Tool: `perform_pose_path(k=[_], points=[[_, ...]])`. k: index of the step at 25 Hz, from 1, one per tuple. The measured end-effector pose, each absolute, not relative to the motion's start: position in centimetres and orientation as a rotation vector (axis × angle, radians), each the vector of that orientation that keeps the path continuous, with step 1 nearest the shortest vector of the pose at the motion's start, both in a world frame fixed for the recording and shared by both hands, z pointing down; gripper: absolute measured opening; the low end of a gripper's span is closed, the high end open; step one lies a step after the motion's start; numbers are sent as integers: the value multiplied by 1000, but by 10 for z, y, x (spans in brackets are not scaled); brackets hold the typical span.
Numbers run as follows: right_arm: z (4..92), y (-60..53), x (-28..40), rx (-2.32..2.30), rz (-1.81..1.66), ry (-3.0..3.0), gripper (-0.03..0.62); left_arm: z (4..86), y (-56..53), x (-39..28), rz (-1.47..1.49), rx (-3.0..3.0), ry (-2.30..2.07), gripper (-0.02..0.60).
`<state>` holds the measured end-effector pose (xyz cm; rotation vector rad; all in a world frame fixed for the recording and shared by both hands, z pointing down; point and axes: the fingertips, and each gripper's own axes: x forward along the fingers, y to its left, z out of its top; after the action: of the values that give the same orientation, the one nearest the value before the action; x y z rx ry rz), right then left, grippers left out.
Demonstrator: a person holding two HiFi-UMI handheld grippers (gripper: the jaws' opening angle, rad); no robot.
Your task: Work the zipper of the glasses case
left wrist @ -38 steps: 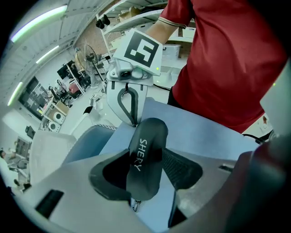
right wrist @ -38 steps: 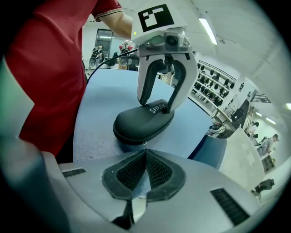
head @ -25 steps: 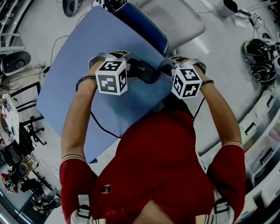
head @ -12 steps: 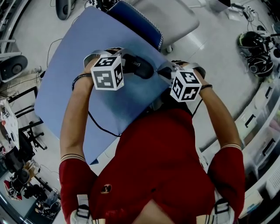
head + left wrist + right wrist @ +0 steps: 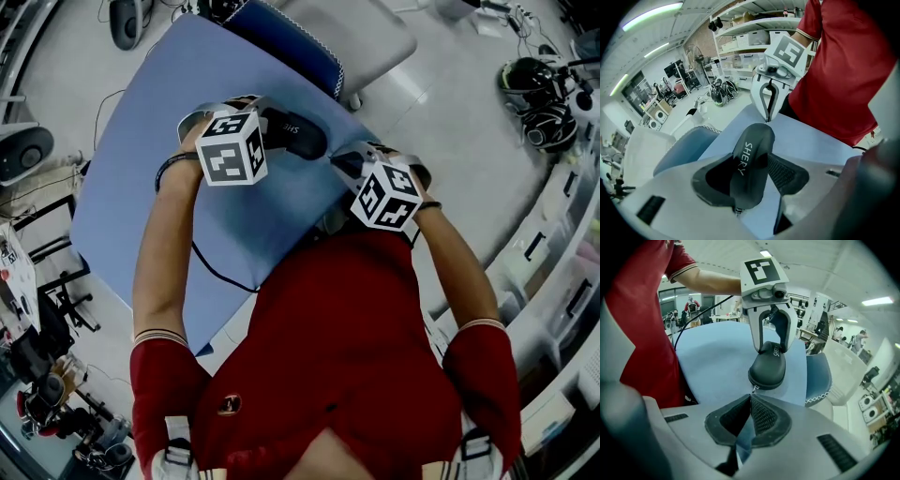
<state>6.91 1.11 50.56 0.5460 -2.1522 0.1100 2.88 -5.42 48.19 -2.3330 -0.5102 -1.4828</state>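
A black glasses case point(image 5: 293, 134) marked SHERY lies on the blue table point(image 5: 131, 178). My left gripper point(image 5: 262, 124) is shut across the body of the case point(image 5: 752, 164), which fills the space between its pads. From the near right, my right gripper point(image 5: 343, 161) has its jaws shut, tips at the end of the case point(image 5: 768, 369). There the small metal zipper pull point(image 5: 753, 389) runs into the shut right gripper point(image 5: 750, 399). The left gripper point(image 5: 772, 347) stands upright over the case's far half. In the left gripper view the right gripper point(image 5: 768, 117) points down at the case's far end.
A dark blue cushion with white stitching point(image 5: 295, 45) and a pale grey seat point(image 5: 361, 33) stand beyond the table's far edge. A black cable point(image 5: 216, 267) crosses the near table. Headsets point(image 5: 539, 98) lie on the floor at right. The person's red shirt point(image 5: 347, 347) is close behind.
The right gripper has rolled, its marker cube showing different faces, and has drawn toward the person relative to the case. The left gripper keeps its hold on the case.
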Motion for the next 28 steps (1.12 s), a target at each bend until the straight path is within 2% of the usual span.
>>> perform_pose_path(k=[22, 28], points=[[503, 18, 21, 824, 359, -2163, 5, 479, -51, 27, -1449, -2373, -498, 212], [500, 24, -18, 751, 357, -2223, -2, 480, -54, 23, -1432, -2386, -496, 213]])
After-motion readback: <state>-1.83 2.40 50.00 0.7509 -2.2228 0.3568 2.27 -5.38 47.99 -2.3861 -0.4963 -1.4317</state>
